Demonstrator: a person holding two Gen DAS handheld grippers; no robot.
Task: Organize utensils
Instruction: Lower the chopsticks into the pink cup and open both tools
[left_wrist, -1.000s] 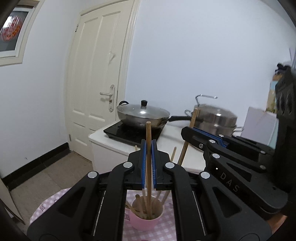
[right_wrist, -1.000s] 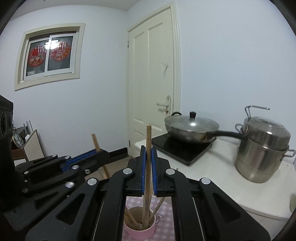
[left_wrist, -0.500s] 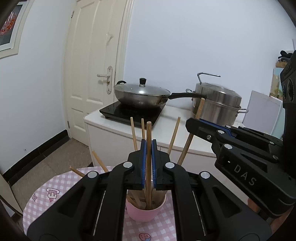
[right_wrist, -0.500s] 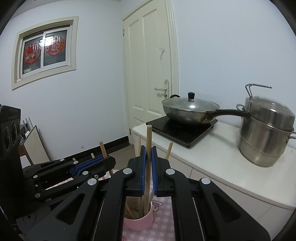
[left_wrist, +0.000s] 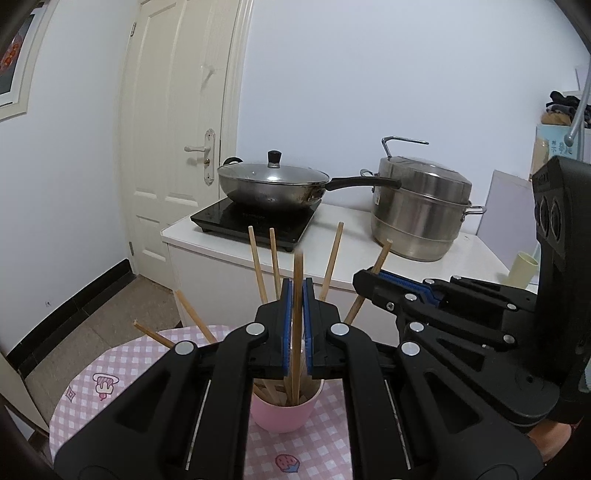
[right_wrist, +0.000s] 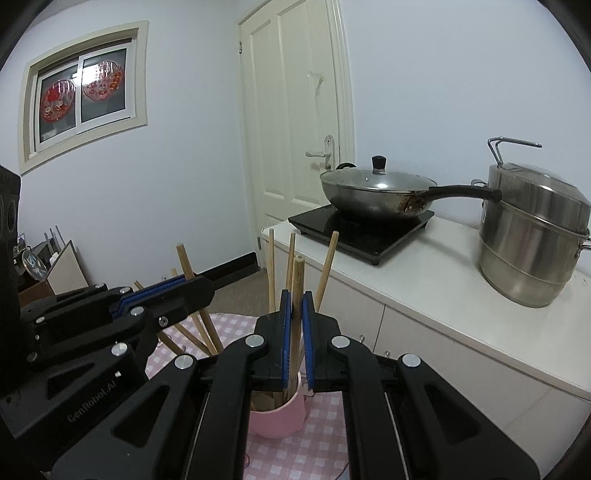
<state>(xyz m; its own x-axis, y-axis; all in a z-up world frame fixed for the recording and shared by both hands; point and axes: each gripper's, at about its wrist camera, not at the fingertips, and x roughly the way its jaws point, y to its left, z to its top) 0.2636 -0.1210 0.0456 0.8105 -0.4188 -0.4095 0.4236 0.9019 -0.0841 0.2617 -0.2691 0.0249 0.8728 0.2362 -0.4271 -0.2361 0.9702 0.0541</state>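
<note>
- The left claw (left_wrist: 297, 295) is clamped on an upright wooden chopstick (left_wrist: 297, 273) whose lower end stands in the pink cup (left_wrist: 284, 413) just below and ahead of it.
- The right claw (right_wrist: 295, 306) pinches a second chopstick (right_wrist: 297, 280) over the same cup.
- More chopsticks (left_wrist: 258, 266) lean from the cup beyond the claws.
- The cup stands on a pink checked tabletop (left_wrist: 110, 369).
</note>
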